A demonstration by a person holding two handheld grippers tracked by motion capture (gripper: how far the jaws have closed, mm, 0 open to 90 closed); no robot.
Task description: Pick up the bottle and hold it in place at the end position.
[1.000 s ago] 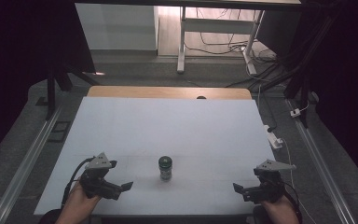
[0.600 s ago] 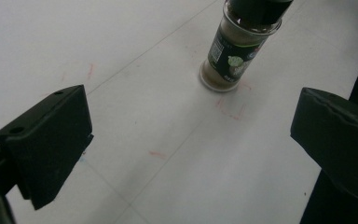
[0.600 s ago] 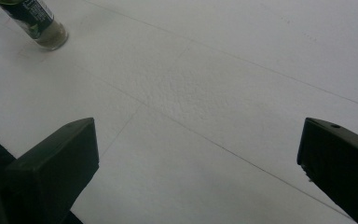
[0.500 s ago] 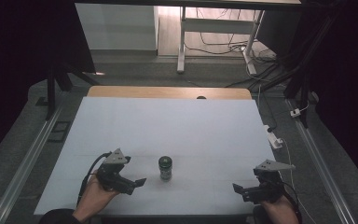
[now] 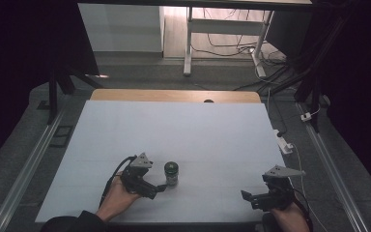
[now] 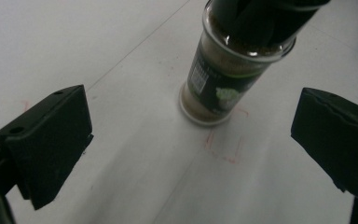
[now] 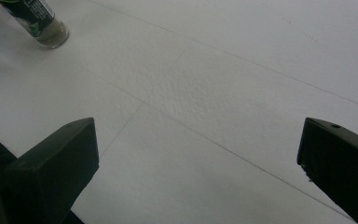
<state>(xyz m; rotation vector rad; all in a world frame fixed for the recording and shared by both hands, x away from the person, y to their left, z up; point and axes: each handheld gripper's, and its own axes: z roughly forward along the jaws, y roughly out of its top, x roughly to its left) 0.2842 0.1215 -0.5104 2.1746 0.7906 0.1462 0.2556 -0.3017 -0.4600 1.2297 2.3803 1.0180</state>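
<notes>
Left gripper (image 5: 160, 188), jaws wide, nears the upright spice jar (image 5: 172, 173) on the worktop (image 5: 212, 135); centring before closing should avoid tipping it. Right gripper (image 5: 249, 197) waits wide.

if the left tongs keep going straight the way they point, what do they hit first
Most likely the spice jar: in the left gripper view it stands upright on the white table, just ahead of the open left tongs and between the lines of their jaws. How much gap remains is hard to judge.
</notes>
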